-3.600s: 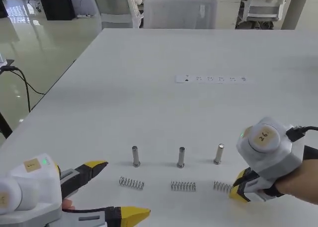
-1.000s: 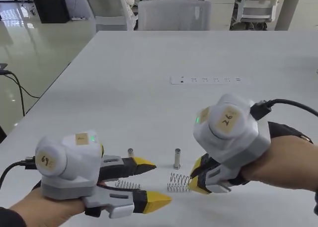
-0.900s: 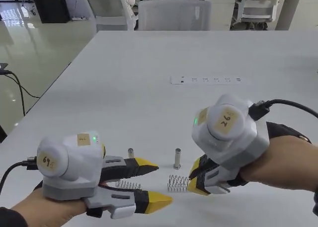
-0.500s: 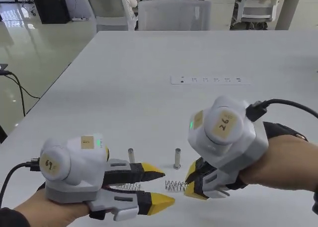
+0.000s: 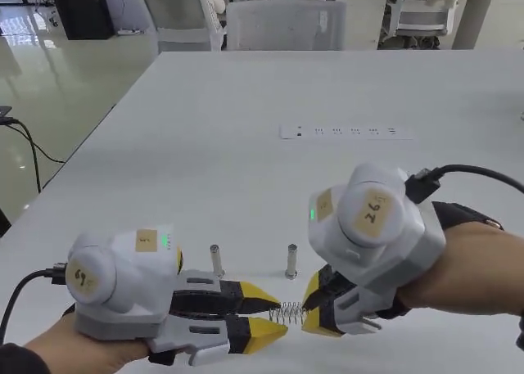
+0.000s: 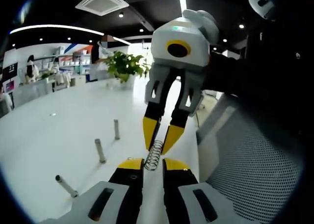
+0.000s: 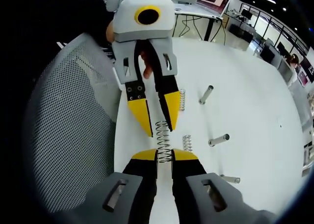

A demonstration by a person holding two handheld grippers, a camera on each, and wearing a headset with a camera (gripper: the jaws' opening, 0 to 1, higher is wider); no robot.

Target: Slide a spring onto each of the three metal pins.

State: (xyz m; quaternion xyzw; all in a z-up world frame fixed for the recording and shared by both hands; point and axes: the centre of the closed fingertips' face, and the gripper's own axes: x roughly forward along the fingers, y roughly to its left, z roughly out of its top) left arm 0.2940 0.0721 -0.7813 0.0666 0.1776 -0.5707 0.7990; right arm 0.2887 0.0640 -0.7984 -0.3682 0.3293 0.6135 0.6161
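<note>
My right gripper (image 5: pixel 316 310) (image 7: pixel 164 155) is shut on one end of a small coil spring (image 5: pixel 289 312) (image 7: pixel 163 138), held in the air above the white table. My left gripper (image 5: pixel 266 313) (image 6: pixel 153 164) faces it tip to tip. Its jaws stand narrowly open, with the spring's (image 6: pixel 155 153) other end between them. Three metal pins stand upright in a row (image 7: pixel 206 94) (image 7: pixel 218 139) (image 7: pixel 229 178). Two of the pins (image 5: pixel 216 259) (image 5: pixel 291 261) show just behind the grippers; the right gripper's body hides the third. Two more springs (image 7: pixel 182 99) (image 7: pixel 187 142) lie flat in front of the pins.
A white power strip (image 5: pixel 340 132) is set into the table (image 5: pixel 246 145) farther back. A grey chair (image 5: pixel 282 22) stands at the far edge. The table's left edge runs diagonally, with floor and a black cable (image 5: pixel 29 149) beyond it.
The right gripper has carried the spring left and slightly down to meet the left gripper. The left gripper has moved right, and its jaws have narrowed around the spring's free end.
</note>
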